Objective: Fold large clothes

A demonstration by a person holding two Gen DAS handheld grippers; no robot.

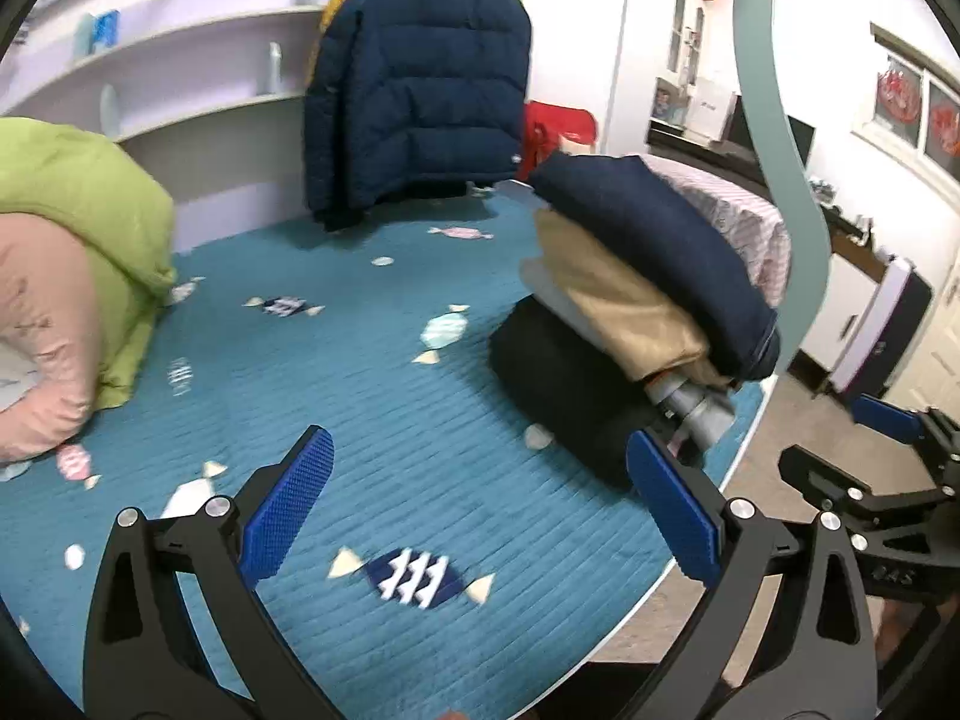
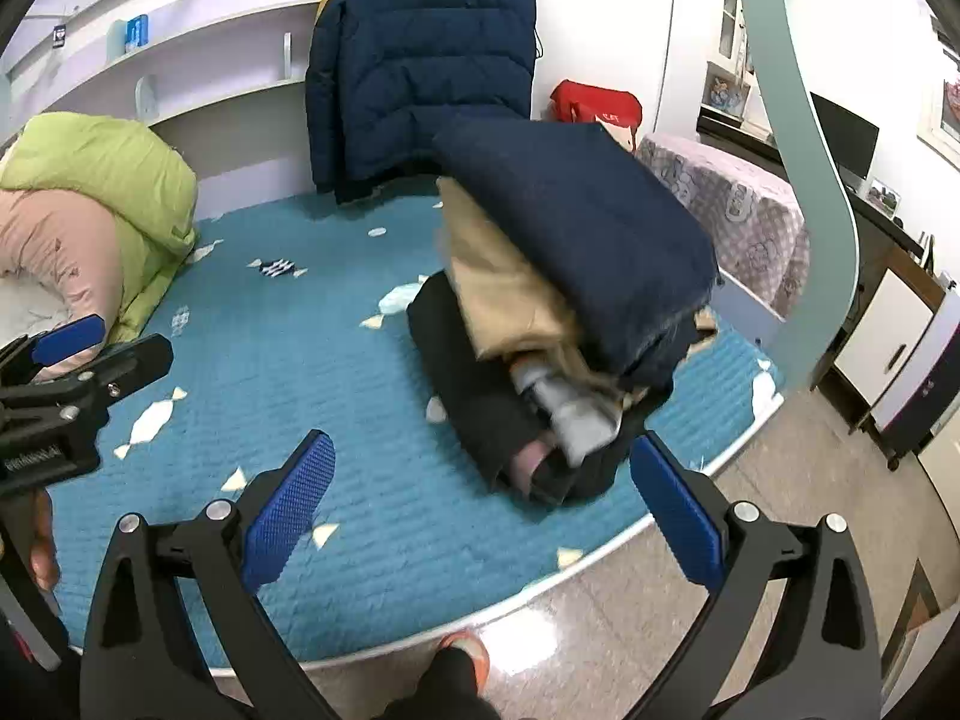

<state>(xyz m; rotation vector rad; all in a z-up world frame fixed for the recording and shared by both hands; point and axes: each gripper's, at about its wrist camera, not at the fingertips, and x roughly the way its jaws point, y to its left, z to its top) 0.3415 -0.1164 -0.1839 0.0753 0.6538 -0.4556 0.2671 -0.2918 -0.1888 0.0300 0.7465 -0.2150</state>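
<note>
A stack of folded clothes stands on the teal bed cover (image 1: pixel 372 396): a navy garment (image 1: pixel 654 246) on top, a tan one (image 1: pixel 612 294), a grey one (image 1: pixel 699 405) and a black one (image 1: pixel 558 372) at the bottom. The stack also shows in the right wrist view, navy garment (image 2: pixel 576 228) on top, black one (image 2: pixel 480 384) below. A navy and yellow puffer jacket (image 1: pixel 414 90) stands upright at the back. My left gripper (image 1: pixel 480 510) is open and empty above the cover, left of the stack. My right gripper (image 2: pixel 483 504) is open and empty over the bed's front edge, near the stack.
A green and pink duvet (image 1: pixel 72 276) lies bunched at the left. White shelves (image 1: pixel 198 72) line the back wall. A pale green curved post (image 2: pixel 804 192) rises at the bed's right edge. A red bag (image 2: pixel 594 105) and a patterned cloth (image 2: pixel 744 222) sit behind the stack. Floor lies to the right.
</note>
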